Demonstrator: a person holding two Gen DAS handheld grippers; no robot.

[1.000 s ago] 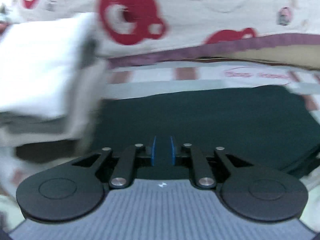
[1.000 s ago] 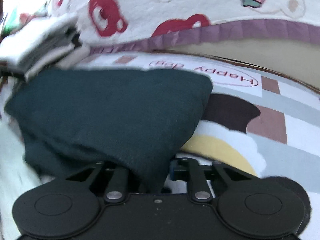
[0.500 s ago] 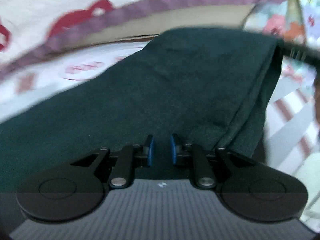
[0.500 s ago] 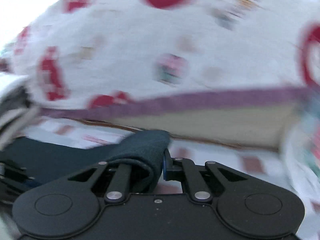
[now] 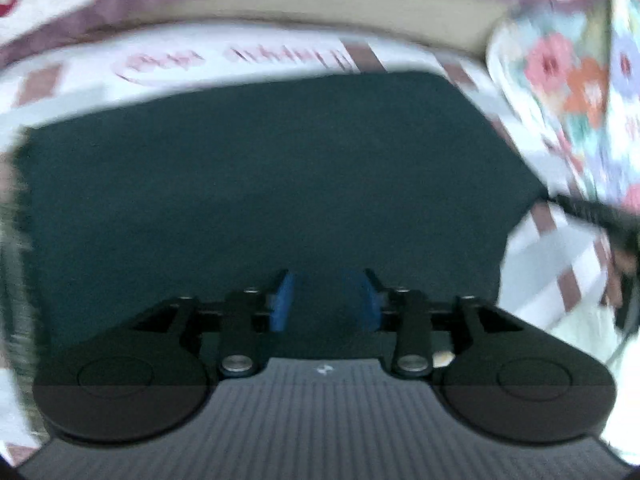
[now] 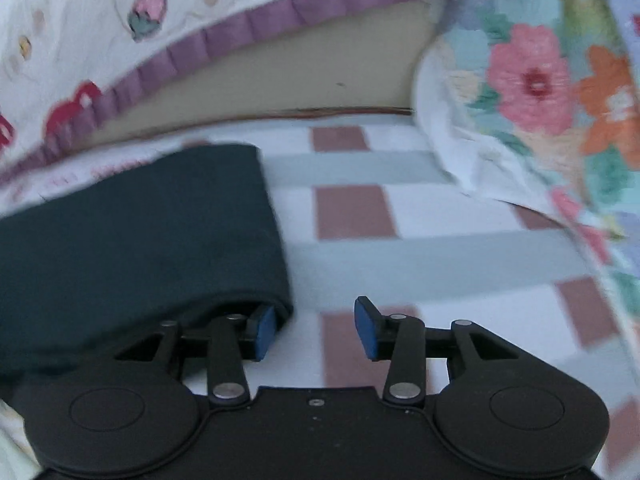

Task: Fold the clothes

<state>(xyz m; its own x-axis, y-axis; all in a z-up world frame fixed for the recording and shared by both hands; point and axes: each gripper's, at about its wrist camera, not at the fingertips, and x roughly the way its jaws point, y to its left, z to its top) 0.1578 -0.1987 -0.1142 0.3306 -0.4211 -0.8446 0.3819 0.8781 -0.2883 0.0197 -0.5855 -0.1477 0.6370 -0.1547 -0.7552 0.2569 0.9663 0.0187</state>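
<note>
The left gripper (image 5: pixel 326 298) pointed steeply down over the dark green garment (image 5: pixel 272 184), jaws opening, its blue pads (image 5: pixel 282 300) apart with cloth below them but unpinched. Only the right view showed the right gripper (image 6: pixel 314 328), jaws also opening over the checked sheet (image 6: pixel 420 248); the garment's folded edge lay against the left pad, unclamped. The floral pillow (image 6: pixel 532 84) stood at right.
</note>
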